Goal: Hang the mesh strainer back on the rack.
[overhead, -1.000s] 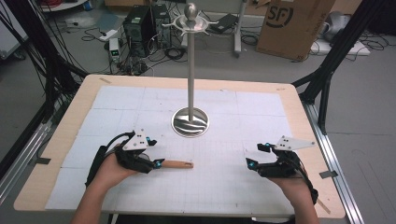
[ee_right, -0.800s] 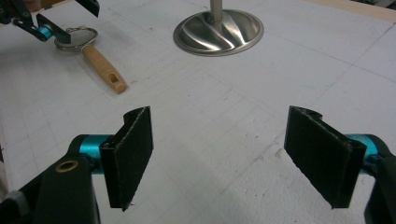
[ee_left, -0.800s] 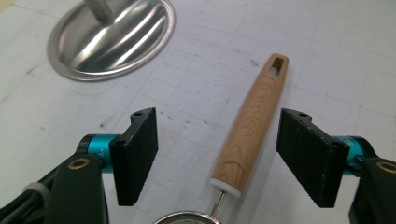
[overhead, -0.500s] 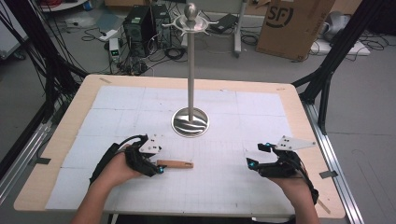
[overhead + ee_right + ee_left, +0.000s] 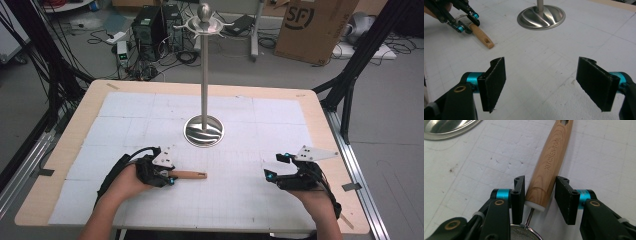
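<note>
We see a wooden handle point(image 5: 549, 167) lying flat on the white gridded mat, near the front left part of the table. It is light brown with visible grain, and the words "KITCHEN TOOL" are written along it. The far end has a small hole, the near end has a white cap with a thin metal wire coming out of it.
</note>
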The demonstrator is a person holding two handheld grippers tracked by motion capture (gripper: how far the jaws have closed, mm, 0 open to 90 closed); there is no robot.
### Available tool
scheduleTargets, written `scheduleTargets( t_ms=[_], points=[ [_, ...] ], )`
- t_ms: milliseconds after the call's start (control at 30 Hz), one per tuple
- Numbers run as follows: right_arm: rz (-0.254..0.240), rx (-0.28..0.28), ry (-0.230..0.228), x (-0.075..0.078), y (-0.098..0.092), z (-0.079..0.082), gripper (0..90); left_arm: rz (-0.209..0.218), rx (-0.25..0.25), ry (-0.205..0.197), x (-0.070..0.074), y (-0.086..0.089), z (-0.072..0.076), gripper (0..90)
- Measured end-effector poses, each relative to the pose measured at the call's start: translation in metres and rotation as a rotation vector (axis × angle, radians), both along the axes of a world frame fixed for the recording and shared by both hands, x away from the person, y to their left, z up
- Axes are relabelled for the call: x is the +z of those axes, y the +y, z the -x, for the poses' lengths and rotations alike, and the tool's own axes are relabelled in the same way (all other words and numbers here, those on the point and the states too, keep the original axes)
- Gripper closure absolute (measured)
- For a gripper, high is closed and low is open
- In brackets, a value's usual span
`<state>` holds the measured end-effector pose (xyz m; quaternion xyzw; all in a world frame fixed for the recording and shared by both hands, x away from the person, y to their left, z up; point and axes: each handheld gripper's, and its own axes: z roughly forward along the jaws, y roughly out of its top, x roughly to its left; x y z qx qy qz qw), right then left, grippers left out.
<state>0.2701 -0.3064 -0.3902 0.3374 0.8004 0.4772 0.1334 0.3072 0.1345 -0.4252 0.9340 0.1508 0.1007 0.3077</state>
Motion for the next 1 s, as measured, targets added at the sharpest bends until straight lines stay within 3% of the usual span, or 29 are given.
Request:
scheduleTargets(
  t_ms=[133,333,467,867,1000],
  points=[
    [0.001,-0.001,-0.001,0.0,0.0,0.0,23.0,-0.008,0.025,-0.018,0.0,0.002,-0.001,63.2],
    [0.002,-0.001,0.0,0.0,0.0,0.0,23.0,-0.012,0.075,-0.02,0.001,0.008,-0.003,66.3],
    [0.002,-0.001,0.002,-0.001,0.001,-0.001,23.0,-0.013,0.082,-0.01,0.002,0.009,-0.004,66.3],
    [0.002,0.002,0.002,-0.001,0.001,-0.001,23.0,-0.066,0.075,0.061,0.003,0.002,-0.013,60.4],
    [0.001,0.004,0.001,0.0,0.001,0.0,23.0,-0.104,0.06,0.082,0.006,0.0,-0.016,59.3]
  ],
)
